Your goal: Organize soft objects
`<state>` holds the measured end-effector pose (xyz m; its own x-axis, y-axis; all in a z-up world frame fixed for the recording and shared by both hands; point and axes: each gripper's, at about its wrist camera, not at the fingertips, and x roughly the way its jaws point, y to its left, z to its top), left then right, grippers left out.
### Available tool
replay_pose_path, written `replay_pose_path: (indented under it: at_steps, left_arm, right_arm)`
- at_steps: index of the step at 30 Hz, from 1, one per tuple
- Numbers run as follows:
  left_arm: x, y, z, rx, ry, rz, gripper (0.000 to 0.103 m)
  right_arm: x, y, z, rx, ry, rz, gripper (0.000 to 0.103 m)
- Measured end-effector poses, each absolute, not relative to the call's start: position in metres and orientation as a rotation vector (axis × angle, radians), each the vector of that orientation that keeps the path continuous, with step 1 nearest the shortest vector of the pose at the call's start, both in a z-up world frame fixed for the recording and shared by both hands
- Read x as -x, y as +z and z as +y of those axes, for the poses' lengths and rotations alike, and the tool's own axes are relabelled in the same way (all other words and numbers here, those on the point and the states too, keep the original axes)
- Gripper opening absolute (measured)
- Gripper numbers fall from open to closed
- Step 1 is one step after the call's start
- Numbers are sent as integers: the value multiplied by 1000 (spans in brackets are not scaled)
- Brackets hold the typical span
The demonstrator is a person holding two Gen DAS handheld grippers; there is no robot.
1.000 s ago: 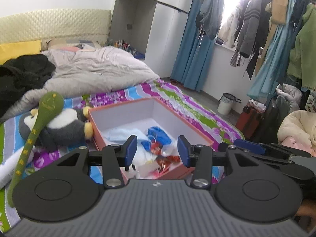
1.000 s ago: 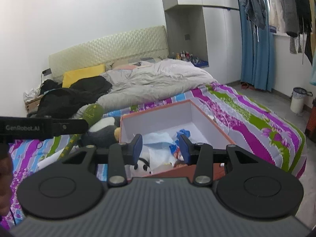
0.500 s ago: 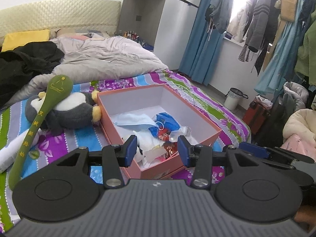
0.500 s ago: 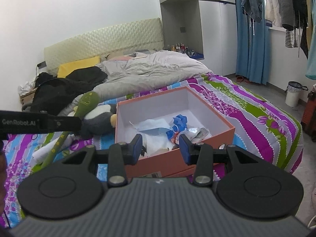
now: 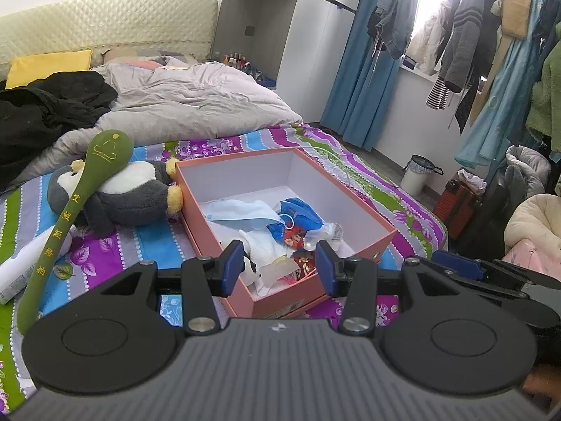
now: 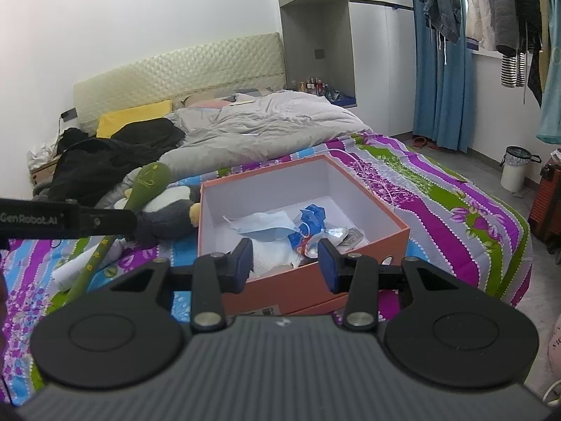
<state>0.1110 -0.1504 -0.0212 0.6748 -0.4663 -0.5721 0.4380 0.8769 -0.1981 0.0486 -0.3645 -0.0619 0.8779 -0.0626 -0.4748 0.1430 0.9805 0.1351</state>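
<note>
An orange box (image 5: 368, 224) (image 6: 371, 245) sits open on the striped bedspread, holding a blue face mask (image 5: 242, 212) (image 6: 263, 226), blue cloth, wrappers and a white soft item. A grey penguin plush (image 5: 126, 193) (image 6: 168, 210) lies left of the box with a green long-handled massage stick (image 5: 70, 210) (image 6: 147, 182) across it. My left gripper (image 5: 278, 268) is open and empty, held above the box's near edge. My right gripper (image 6: 284, 259) is open and empty, in front of the box.
A white tube (image 5: 21, 270) lies at the left on the bedspread. A grey duvet (image 5: 189, 105) and black clothes (image 5: 45, 105) lie toward the headboard. Clothes hang at the right (image 5: 491, 52); a white bin (image 5: 419, 175) stands on the floor.
Both grippers have risen and pulled back, so the box and its contents now show more from above. Both stay open and empty.
</note>
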Motion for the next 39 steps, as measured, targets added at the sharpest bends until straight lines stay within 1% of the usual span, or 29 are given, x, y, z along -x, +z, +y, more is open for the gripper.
replay_pose_path:
  at_steps: [3,5,10,11,12,13,14,16,23,29,39]
  left_arm:
    - [-111,-21,-151,46,-509,656,51]
    - [-111,-21,-151,45,-513,654,51]
    - [-110,-21,-151,46,-511,655,51]
    - [-110,-21,-151,45,-510,655,54]
    - [-110,-21,-151,45,-510,655,57]
    - [-111,-21,-151,46,-509,656,66]
    - [-111,-21,-151,48,-507,656,77]
    - [-111,-22,-151,48,-497,656,89]
    - [-113,-21,-147,43,-464,645,100]
    - [-116,-23,-147,43,-458,666,102]
    - [-121,-20,-146,47,-446,688,102]
  right_arm:
    - [-49,-62,-364,-165,-109,491,44]
    - [-49,-62,-364,-166,-113,488,48]
    - [-49,-63,-366,-165,-117,485,48]
    - [-49,-63,-366,-168,-113,486,52]
    - [-49,-64,-366,-170,-113,487,58]
    - [-48,-64,-366,-172,-115,485,75]
    - [-48,-65,-367,-172,-119,479,91]
    - [-48,-65,-367,-163,-127,475,91]
    - [-51,-67,-367,-166,-122,486,91]
    - [-54,-66,-365,-167,-123,497,91]
    - [-58,-65,-366,-180,-132,517,91]
